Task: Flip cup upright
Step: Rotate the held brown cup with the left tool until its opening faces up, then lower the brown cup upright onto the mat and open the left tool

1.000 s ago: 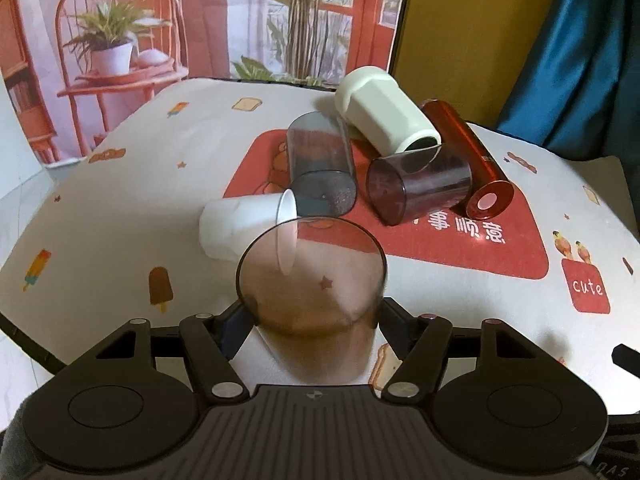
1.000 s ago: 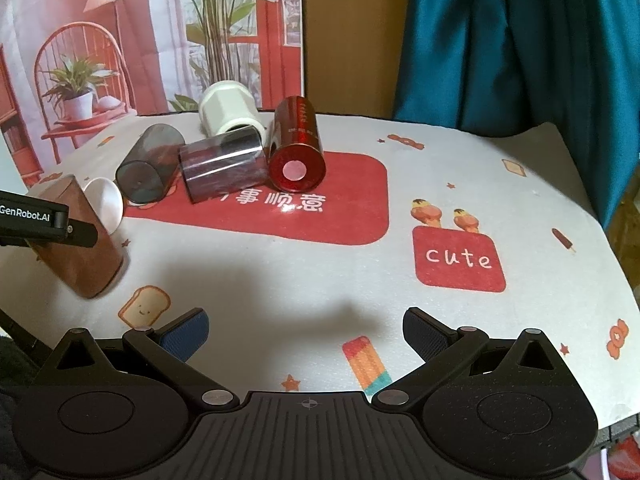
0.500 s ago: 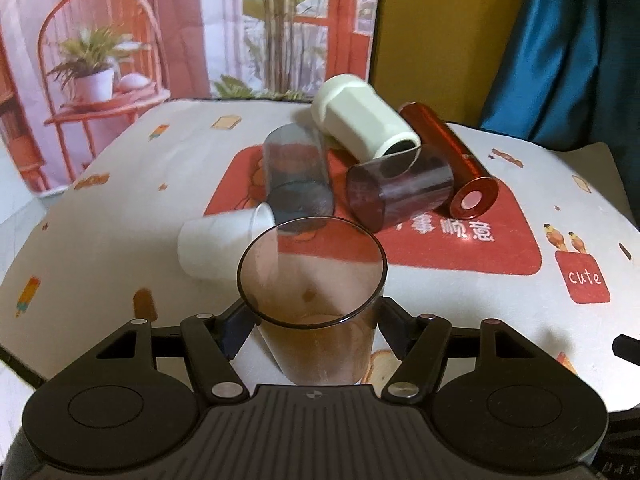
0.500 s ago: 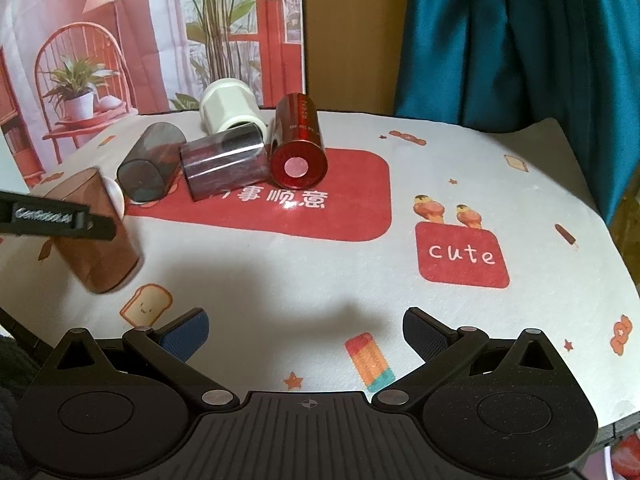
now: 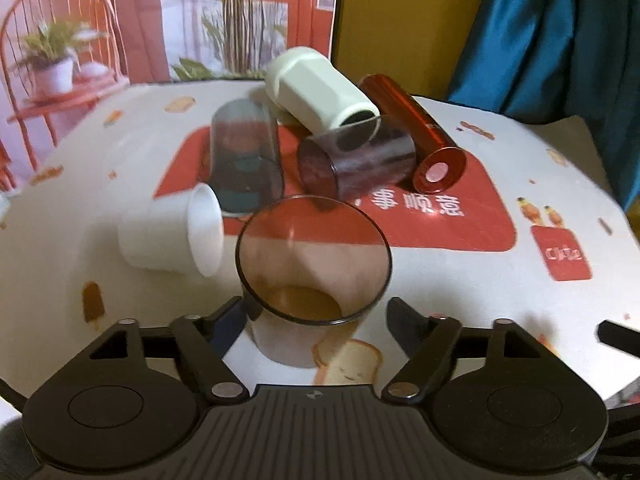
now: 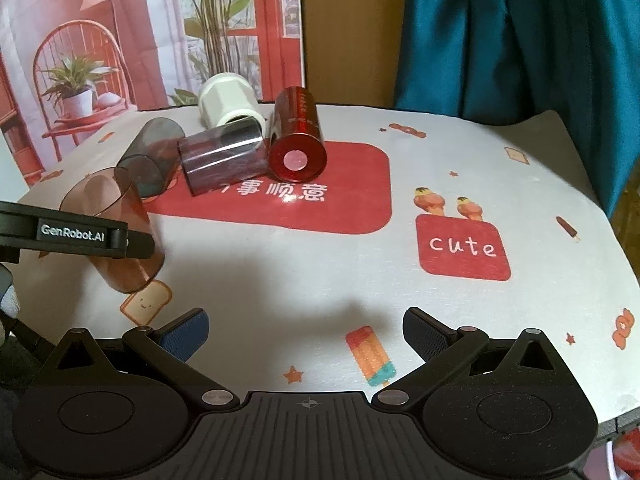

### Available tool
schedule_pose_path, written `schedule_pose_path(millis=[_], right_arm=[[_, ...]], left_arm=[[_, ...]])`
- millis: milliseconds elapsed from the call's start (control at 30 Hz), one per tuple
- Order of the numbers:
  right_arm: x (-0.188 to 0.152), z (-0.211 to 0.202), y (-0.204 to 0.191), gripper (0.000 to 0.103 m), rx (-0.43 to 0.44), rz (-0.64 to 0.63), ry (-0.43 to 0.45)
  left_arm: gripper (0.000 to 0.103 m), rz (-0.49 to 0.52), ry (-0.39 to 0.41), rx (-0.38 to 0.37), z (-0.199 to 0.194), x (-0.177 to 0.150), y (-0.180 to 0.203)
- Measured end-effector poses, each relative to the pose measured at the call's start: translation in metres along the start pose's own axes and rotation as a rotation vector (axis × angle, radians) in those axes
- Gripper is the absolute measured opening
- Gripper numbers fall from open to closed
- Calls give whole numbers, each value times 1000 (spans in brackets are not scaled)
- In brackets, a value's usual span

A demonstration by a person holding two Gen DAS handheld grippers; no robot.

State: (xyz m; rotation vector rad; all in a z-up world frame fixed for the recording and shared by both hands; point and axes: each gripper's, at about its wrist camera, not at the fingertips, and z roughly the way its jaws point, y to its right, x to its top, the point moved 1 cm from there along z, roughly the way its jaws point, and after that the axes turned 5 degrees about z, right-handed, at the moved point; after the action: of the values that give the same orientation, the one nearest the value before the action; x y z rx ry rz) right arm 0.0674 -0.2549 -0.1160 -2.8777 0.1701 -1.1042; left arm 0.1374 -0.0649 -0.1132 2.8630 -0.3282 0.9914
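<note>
Left gripper clamped on translucent brown cup, fingers against its lower wall at 9 and 3 o'clock; cup mouth-up, tilted slightly, base near toast print on tablecloth, contact with cloth not resolvable; seen from right wrist view as brown cup at 9 o'clock, crossed by the labelled gripper finger. Right gripper spread wide, holding nothing, over popsicle print. Lying on their sides around the red patch: small white cup at 10 o'clock of held cup, just beside it; grey tumbler at 11; dark purple tumbler at 12; cream faceted cup behind, touching it; red metallic cylinder at 1 o'clock.
</note>
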Motion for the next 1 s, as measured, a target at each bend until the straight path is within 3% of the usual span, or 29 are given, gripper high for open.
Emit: schedule_pose_path(millis=[133,333,700,1000], right_arm=[[1,-2,1,103,-6,14,-5],[3,-10,2,103,-16,41,-5],[12,-53,3,103,-13,89,43],[18,-101,-12,103,22,77,95]], left_arm=[[96,-13,-37,-11,-2,-1,-2],[97,18,-45,21,-13,2,-3],[101,51,77,90,-75,9,-17],[103,120,118,186,-122,-4,-24]])
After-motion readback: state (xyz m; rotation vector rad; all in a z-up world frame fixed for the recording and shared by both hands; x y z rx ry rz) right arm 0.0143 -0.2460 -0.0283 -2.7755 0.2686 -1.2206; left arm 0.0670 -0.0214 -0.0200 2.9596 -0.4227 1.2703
